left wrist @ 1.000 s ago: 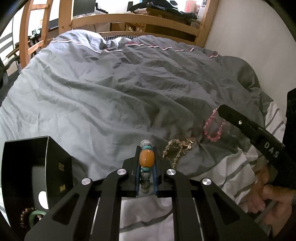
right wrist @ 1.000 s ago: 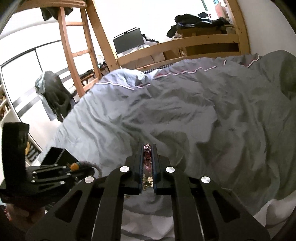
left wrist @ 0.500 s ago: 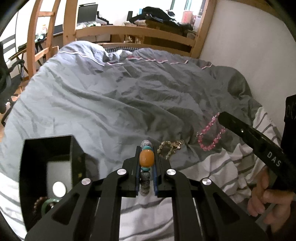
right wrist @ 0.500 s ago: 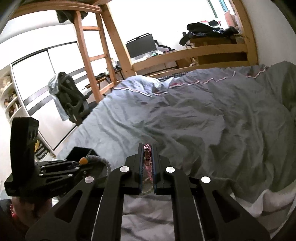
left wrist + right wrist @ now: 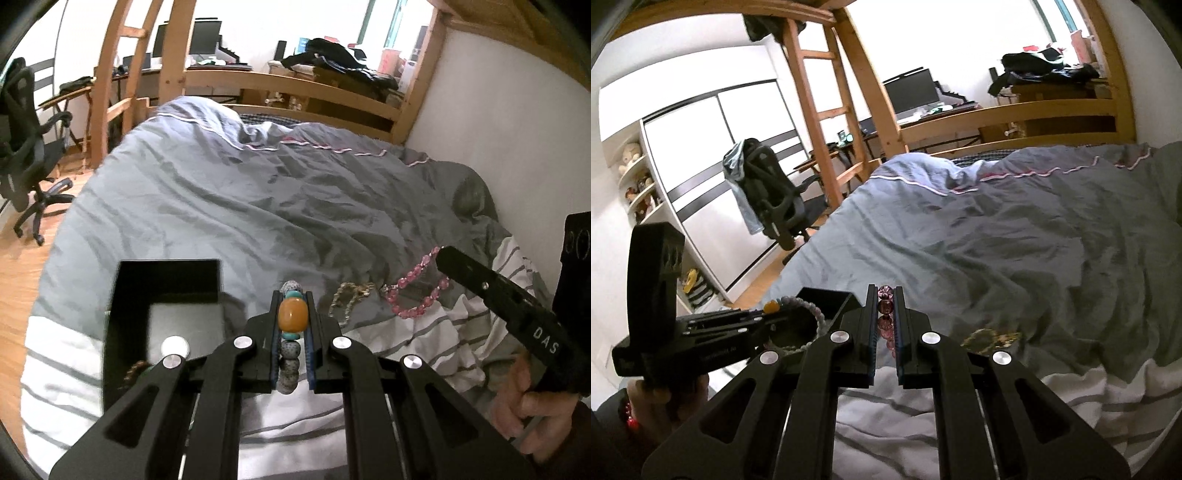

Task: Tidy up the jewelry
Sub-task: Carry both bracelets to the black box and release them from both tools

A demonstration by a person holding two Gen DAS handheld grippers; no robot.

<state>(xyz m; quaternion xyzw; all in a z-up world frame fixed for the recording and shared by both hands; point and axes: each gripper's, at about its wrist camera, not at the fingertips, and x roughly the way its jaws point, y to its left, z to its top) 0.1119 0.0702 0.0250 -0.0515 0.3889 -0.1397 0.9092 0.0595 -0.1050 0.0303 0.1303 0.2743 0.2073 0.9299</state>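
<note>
My left gripper [image 5: 292,295] is shut on a grey beaded bracelet with an orange bead [image 5: 293,314], held above the bed just right of an open black jewelry box [image 5: 166,284]. The box holds a beaded piece [image 5: 135,369] at its near corner. My right gripper [image 5: 885,291] is shut on a pink bead bracelet [image 5: 885,306], which hangs in a loop in the left wrist view [image 5: 413,291]. A gold chain bracelet [image 5: 351,295] lies on the duvet between the two grippers; it also shows in the right wrist view [image 5: 990,338].
The grey duvet [image 5: 277,192] covers the bed, with striped white sheet [image 5: 424,332] at the near edge. A wooden bed frame [image 5: 295,85] and ladder stand behind, a white wall to the right, an office chair [image 5: 26,147] on the floor left.
My left gripper has risen and drawn toward the black box, which now shows its open top. My right gripper has lifted the pink bracelet off the duvet. Both stay shut on their bracelets.
</note>
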